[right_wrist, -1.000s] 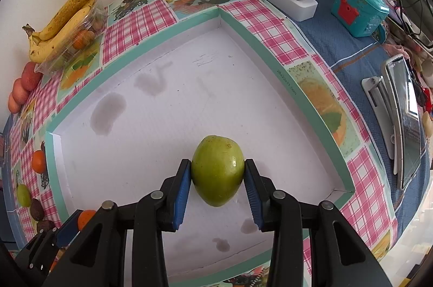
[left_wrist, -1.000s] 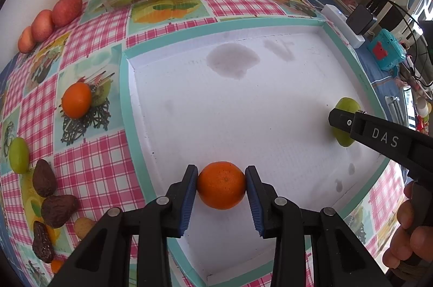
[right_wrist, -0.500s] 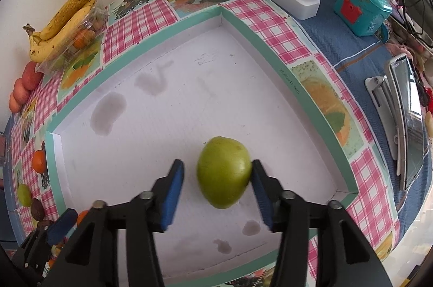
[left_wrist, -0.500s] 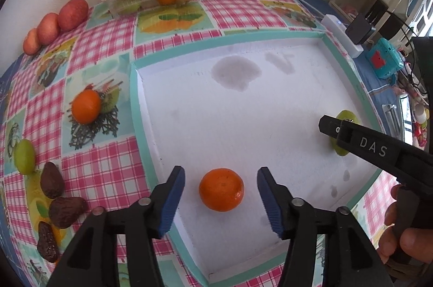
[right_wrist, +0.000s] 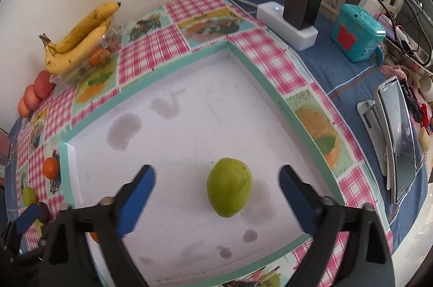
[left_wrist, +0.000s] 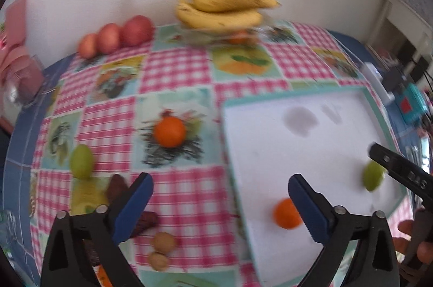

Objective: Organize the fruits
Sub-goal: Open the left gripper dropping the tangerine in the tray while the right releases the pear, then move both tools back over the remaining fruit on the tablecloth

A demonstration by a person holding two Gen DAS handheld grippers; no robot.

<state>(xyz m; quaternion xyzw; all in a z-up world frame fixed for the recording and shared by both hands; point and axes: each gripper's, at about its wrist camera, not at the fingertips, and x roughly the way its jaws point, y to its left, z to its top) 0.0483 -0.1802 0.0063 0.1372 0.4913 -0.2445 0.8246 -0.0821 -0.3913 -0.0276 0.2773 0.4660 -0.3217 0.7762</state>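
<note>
Green pear (right_wrist: 229,187) is lying free between my wide-open right gripper (right_wrist: 216,195); my left gripper (left_wrist: 220,203), gaping empty, is facing a clementine (left_wrist: 170,131), nothing blocking.

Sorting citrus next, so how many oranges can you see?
3: one orange on the white tray, one orange on the tablecloth, one inside the clear container under bananas. More may be hidden.
</note>
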